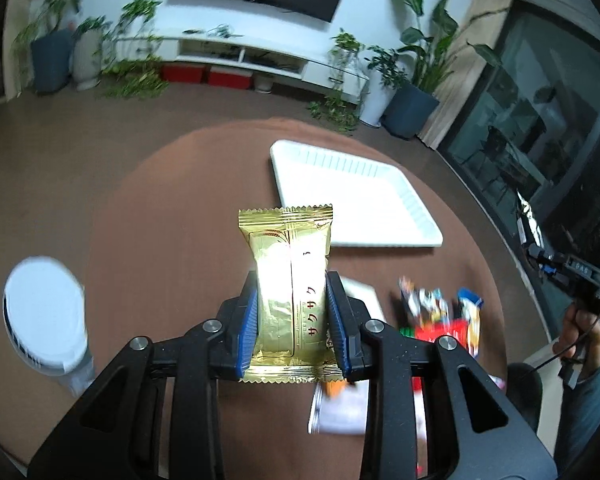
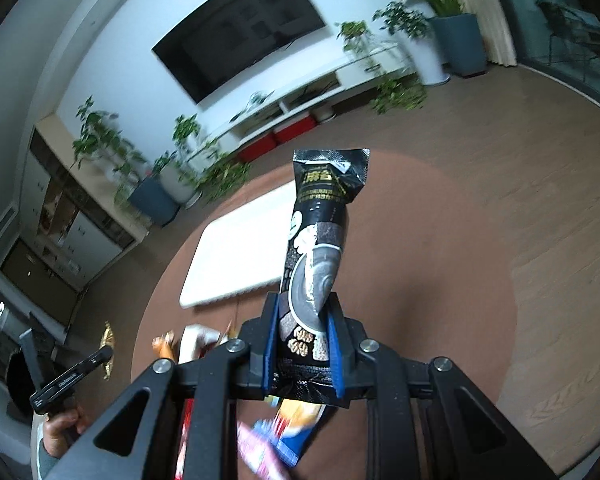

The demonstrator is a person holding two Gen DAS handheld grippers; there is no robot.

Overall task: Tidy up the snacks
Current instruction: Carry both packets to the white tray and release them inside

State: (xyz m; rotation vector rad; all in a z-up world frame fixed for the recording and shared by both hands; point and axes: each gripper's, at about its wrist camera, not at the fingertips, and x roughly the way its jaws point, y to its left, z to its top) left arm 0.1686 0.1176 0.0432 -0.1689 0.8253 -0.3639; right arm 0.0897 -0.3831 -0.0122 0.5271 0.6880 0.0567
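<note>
Two grippers are each clamped on a snack, both lifted clear of the round brown table [image 1: 172, 208]. Nearest in the left wrist view, the left gripper [image 1: 292, 312] has its blue pads [image 1: 247, 320] pressed against the long sides of a gold foil packet [image 1: 288, 276]. The packet stands upright between them, its zigzag-cut top edge pointing away from the camera and red characters running down its pale back seam. Below and to the right of that gripper, a blurred heap of coloured snack packs [image 1: 440, 312] lies on the table. Farther off sits a white tray [image 1: 352, 196] with ribbed walls, nothing visible in it.

From the right wrist view, the right gripper [image 2: 304, 344] is closed on the lower part of a long black sachet [image 2: 320, 240], which sticks up and leans slightly right; it shows a grey swirl picture and walnut images near the pads. Loose packs [image 2: 268, 440] blur beneath this gripper, and the white tray [image 2: 236, 256] lies beyond, left of the sachet.
</note>
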